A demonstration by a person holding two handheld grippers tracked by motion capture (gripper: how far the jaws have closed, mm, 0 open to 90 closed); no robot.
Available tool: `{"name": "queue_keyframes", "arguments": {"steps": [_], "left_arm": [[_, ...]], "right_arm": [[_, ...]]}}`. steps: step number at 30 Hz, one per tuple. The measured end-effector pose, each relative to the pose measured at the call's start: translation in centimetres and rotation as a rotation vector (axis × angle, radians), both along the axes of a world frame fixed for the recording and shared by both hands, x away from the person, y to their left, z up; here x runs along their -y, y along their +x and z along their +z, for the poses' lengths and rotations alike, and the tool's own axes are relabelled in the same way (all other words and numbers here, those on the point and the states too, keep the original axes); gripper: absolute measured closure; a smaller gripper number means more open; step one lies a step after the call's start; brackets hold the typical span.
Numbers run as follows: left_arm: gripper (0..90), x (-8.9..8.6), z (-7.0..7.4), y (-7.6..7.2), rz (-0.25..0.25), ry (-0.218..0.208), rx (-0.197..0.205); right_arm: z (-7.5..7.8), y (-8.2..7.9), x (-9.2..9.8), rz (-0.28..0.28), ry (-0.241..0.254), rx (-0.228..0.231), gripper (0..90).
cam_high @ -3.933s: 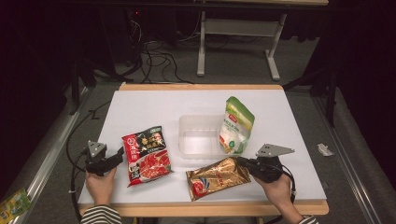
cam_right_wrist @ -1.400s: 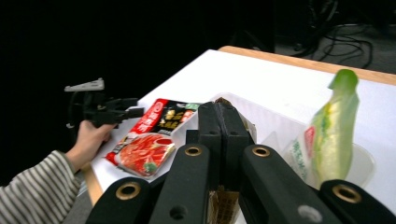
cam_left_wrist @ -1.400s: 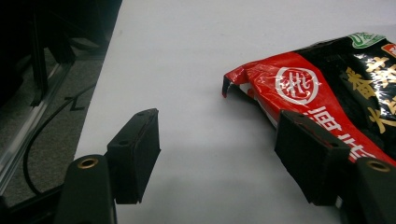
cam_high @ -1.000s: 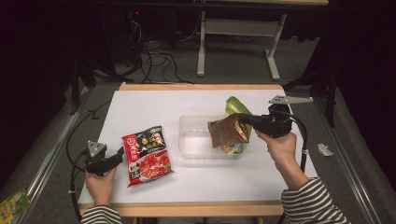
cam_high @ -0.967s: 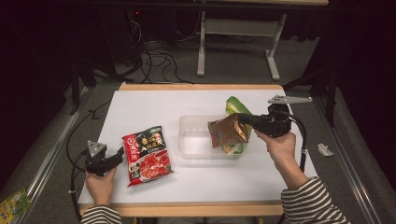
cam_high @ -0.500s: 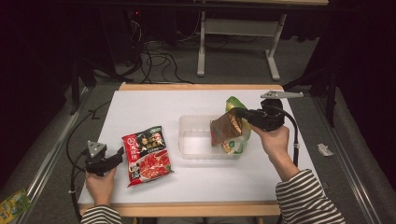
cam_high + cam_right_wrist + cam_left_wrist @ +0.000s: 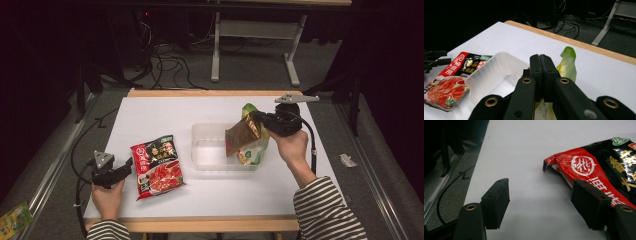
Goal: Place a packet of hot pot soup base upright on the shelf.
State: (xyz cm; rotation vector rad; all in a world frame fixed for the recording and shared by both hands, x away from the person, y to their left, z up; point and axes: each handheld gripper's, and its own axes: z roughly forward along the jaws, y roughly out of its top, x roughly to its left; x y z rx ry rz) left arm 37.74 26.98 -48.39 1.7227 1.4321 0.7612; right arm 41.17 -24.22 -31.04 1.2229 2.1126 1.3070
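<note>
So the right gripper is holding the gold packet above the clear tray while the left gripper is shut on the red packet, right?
Not quite: the left gripper is open, its jaws apart beside the red packet, as the left gripper view shows. The right gripper does hold the gold packet above the clear tray.

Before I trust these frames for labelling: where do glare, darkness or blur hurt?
High view: room behind the white table is dark. Left gripper view: glare streaks the glossy red-and-black noodle packet; near black claw pads look soft. Right gripper view: background black.
</note>
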Motion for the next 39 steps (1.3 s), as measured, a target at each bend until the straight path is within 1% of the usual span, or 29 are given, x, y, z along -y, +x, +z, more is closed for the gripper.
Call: {"name": "queue_keyframes", "arguments": {"steps": [2,3,5,7,9,10,13,18,20,21,22,24,27,30,31,33,35,37,39], "left_arm": [[31.5,0.0,0.0,0.0,0.000,0.000,0.000],[31.6,0.0,0.0,0.0,0.002,-0.002,0.002],[31.6,0.0,0.0,0.0,0.002,-0.002,0.003],[31.5,0.0,0.0,0.0,0.001,-0.002,0.003],[31.6,0.0,0.0,0.0,0.002,-0.002,0.003],[31.5,0.0,0.0,0.0,0.002,-0.002,0.003],[31.6,0.0,0.0,0.0,0.001,-0.002,0.002],[31.5,0.0,0.0,0.0,0.001,-0.002,0.003],[31.6,0.0,0.0,0.0,0.000,0.000,0.004],[31.6,0.0,0.0,0.0,-0.001,-0.001,0.003],[31.6,0.0,0.0,0.0,-0.002,0.001,0.001],[31.6,0.0,0.0,0.0,-0.004,0.000,0.002],[31.6,0.0,0.0,0.0,-0.003,0.001,0.000],[31.6,0.0,0.0,0.0,-0.002,0.003,0.002],[31.6,0.0,0.0,0.0,-0.002,0.003,0.001],[31.6,0.0,0.0,0.0,-0.002,0.002,-0.001],[31.6,0.0,0.0,0.0,-0.002,0.002,0.001],[31.6,0.0,0.0,0.0,-0.001,0.003,0.003],[31.6,0.0,0.0,0.0,-0.001,0.004,0.002]], "right_arm": [[-0.1,0.2,-0.2,-0.010,-0.010,-0.007,90.0],[-0.2,0.3,-0.2,-0.005,-0.017,0.002,90.0],[-0.3,0.4,-0.3,-0.007,-0.015,-0.002,90.0],[-0.3,0.5,-0.5,-0.003,-0.032,0.006,90.0],[-0.4,0.5,-0.7,-0.003,-0.035,0.003,90.0],[-0.4,0.6,-0.8,0.001,-0.044,0.011,90.0],[-0.6,0.8,-1.2,0.002,-0.055,0.003,89.8],[-0.9,1.0,-1.5,0.002,-0.084,0.013,88.4],[-0.9,1.1,-1.6,0.009,-0.098,0.027,86.4],[-1.0,1.1,-1.7,0.006,-0.098,0.022,84.0],[-1.0,1.2,-1.7,0.012,-0.099,0.031,82.4],[-1.1,1.2,-1.9,0.016,-0.112,0.030,80.6],[-1.3,1.3,-2.1,0.023,-0.136,0.047,75.7],[-1.5,1.4,-2.2,0.026,-0.145,0.036,71.8],[-1.6,1.4,-2.3,0.023,-0.143,0.024,70.9],[-1.7,1.5,-2.5,0.023,-0.172,0.029,69.1],[-1.7,1.4,-2.5,0.028,-0.170,0.041,66.6],[-1.4,1.1,-2.4,0.031,-0.143,0.063,64.9],[-0.9,0.7,-2.1,0.032,-0.116,0.096,63.1]]}}
